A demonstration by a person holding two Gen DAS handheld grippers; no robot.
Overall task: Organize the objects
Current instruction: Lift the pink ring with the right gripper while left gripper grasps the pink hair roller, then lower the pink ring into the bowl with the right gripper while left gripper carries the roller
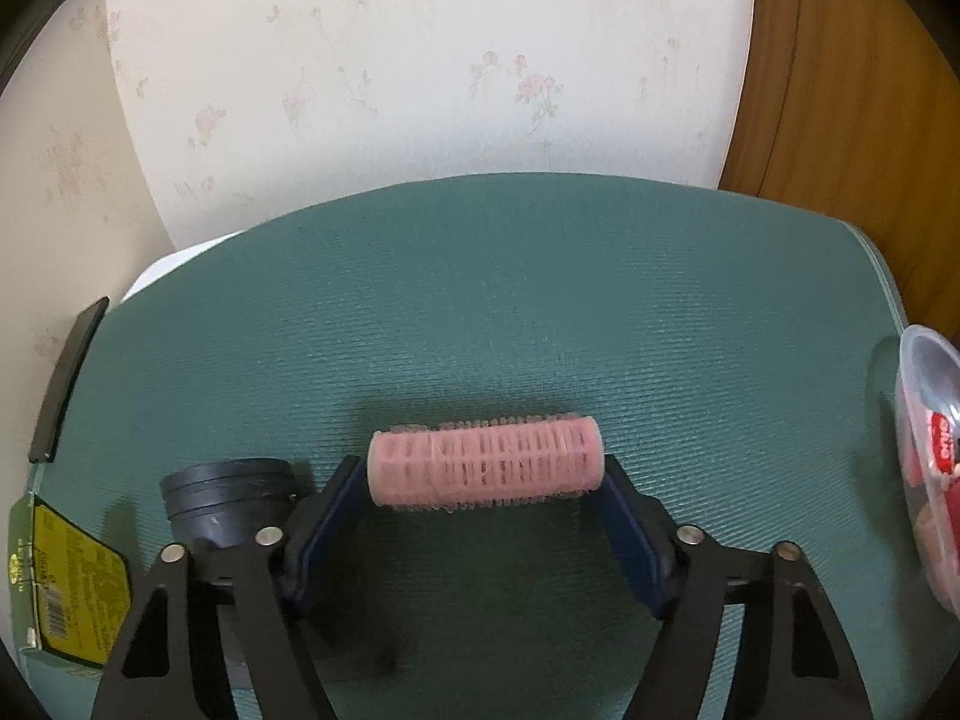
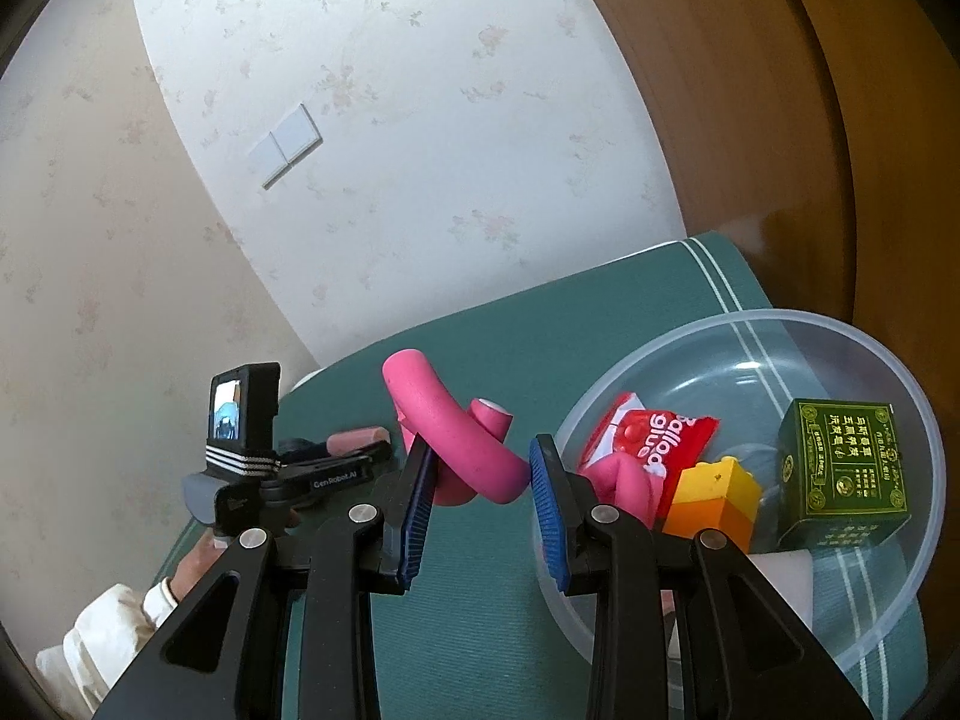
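Observation:
A pale pink hair roller point(image 1: 486, 468) lies crosswise on the green mat point(image 1: 480, 300). My left gripper point(image 1: 485, 475) spans it lengthwise, one blue pad against each end. In the right wrist view, my right gripper point(image 2: 483, 457) is shut on a bent hot-pink foam curler point(image 2: 450, 420), held above the mat just left of a clear plastic bowl point(image 2: 840, 324). The bowl holds a red balloon packet point(image 2: 654, 432), a yellow-and-orange block point(image 2: 714, 498), a dark green box point(image 2: 846, 468) and another pink piece point(image 2: 618, 480). The left gripper's body point(image 2: 288, 474) and the roller point(image 2: 360, 438) show at the left there.
A black round cap point(image 1: 228, 492) stands just left of my left fingers. A green-and-yellow box point(image 1: 66, 576) lies at the mat's left edge, with a flat black strip point(image 1: 72, 378) behind it. The bowl's rim point(image 1: 924, 360) is at the far right. A sleeve point(image 2: 108, 630) shows low left.

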